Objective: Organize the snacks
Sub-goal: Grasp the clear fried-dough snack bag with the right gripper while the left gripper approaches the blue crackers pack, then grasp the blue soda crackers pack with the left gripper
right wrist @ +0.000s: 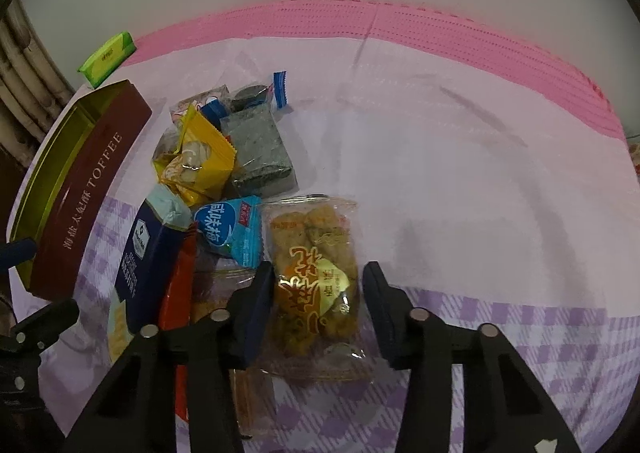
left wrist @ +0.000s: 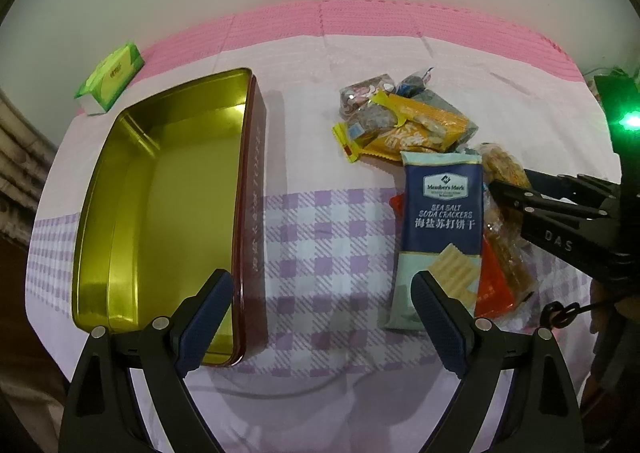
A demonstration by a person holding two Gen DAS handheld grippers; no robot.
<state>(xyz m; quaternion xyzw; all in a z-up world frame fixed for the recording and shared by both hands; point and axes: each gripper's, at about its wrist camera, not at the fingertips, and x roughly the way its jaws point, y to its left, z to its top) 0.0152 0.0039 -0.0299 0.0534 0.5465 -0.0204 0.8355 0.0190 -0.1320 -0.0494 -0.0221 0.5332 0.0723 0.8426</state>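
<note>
An open toffee tin (left wrist: pixel 160 189) with a gold inside and dark red walls stands empty at the left; it also shows in the right wrist view (right wrist: pixel 80 189). A pile of snack packs lies to its right, with a blue sea salt soda crackers pack (left wrist: pixel 442 221) in front. My left gripper (left wrist: pixel 322 317) is open and empty, between the tin and the crackers. My right gripper (right wrist: pixel 318 293) is open with its fingers on either side of a clear pack of golden fried snacks (right wrist: pixel 316 273), not closed on it. It shows from the side in the left wrist view (left wrist: pixel 504 193).
A green tissue pack (left wrist: pixel 110 79) lies at the back left on the pink mat (left wrist: pixel 360 17). Yellow packs (right wrist: pixel 200 161), a grey-green block (right wrist: pixel 258 149), a light blue pack (right wrist: pixel 232 229) and a red pack (right wrist: pixel 178 289) fill the pile. A checked cloth (right wrist: pixel 480 213) covers the table.
</note>
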